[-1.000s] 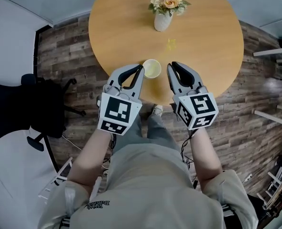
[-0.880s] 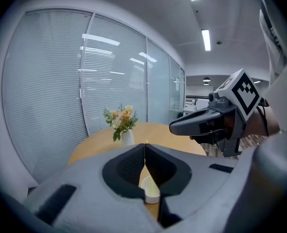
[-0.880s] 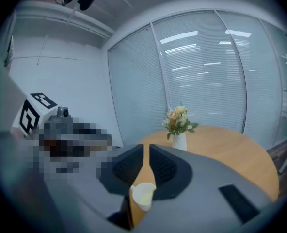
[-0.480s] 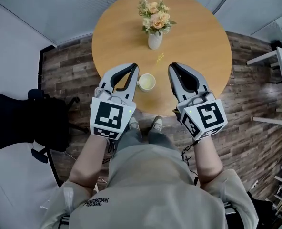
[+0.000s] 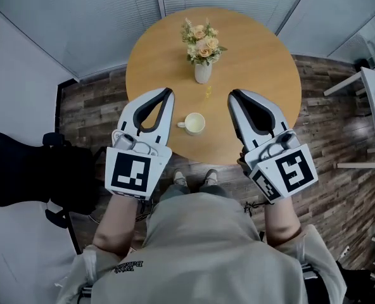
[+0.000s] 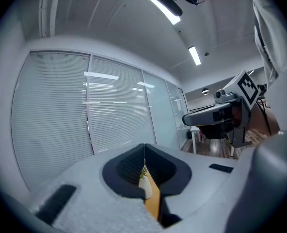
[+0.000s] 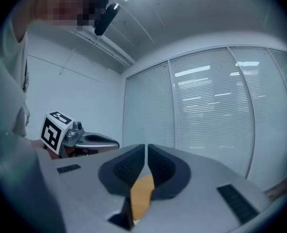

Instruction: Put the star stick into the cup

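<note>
The left gripper (image 6: 144,145) has its two jaws pressed together; the dark pads meet in one line at the tip and nothing is pinched between them. Lower down, where the jaws curve away from each other, only a narrow strip of the wooden table (image 5: 263,62) and a small white piece of the vase (image 5: 203,73) can be seen. The right gripper (image 7: 146,147) is closed in the same way, with only a very thin slit between the pads at the tip and no object in it; the opening below shows a strip of the table. In the head view both grippers are held over the near edge of the round table, one at each side of the cup (image 5: 194,123), and they touch nothing.

Each gripper view shows mostly window blinds and the other gripper; the cup and the stick are not visible there.

The star stick (image 5: 208,92) lies on the table between the vase and the cup, close to the foot of the vase and apart from the cup. It is a small yellow mark only, too small to make out its star shape. The cup stands upright, pale, with its handle to the left. The vase holds flowers (image 5: 201,38).
</note>
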`<state>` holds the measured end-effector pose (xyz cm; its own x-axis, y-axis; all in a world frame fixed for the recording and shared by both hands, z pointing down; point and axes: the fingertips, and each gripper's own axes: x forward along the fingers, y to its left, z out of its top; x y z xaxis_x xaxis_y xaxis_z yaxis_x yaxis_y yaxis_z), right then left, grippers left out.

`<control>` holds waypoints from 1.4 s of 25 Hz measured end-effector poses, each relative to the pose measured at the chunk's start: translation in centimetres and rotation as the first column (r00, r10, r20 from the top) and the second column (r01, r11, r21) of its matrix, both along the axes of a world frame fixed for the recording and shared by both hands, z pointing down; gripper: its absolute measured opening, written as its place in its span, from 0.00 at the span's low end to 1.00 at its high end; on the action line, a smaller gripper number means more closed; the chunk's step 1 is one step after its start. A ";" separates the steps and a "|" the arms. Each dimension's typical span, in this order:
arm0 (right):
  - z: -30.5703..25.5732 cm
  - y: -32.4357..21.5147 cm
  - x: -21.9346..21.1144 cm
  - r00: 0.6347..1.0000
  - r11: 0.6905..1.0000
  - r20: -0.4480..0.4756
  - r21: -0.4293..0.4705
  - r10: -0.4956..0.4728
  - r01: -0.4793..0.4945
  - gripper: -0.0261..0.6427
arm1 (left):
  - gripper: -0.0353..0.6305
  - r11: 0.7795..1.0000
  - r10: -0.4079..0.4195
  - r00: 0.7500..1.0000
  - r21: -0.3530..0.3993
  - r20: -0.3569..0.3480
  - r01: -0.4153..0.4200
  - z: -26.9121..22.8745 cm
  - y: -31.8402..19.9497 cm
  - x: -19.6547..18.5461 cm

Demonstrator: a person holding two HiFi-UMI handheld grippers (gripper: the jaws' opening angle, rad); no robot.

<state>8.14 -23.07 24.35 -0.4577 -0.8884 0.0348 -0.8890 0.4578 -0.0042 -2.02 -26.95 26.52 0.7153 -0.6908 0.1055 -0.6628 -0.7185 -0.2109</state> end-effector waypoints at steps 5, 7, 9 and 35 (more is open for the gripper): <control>-2.1 0.9 -0.3 1.000 0.999 -0.008 0.045 -0.025 0.025 0.10 | 0.09 0.999 -0.029 0.999 0.014 -0.034 0.029 -1.7 0.8 -1.0; -2.4 1.1 -0.6 0.999 0.998 -0.017 0.054 -0.040 0.041 0.10 | 0.09 0.999 -0.033 0.999 0.019 -0.038 0.033 -2.1 1.2 -1.4; -2.5 1.3 -0.8 0.999 0.997 -0.019 0.057 -0.050 0.051 0.10 | 0.09 0.999 -0.030 0.999 0.025 -0.031 0.031 -2.3 1.6 -1.6; 0.3 0.2 -0.2 0.997 0.997 0.033 -0.031 -0.073 0.074 0.09 | 0.09 0.996 -0.074 0.996 -0.051 -0.044 0.072 -0.6 1.3 -3.0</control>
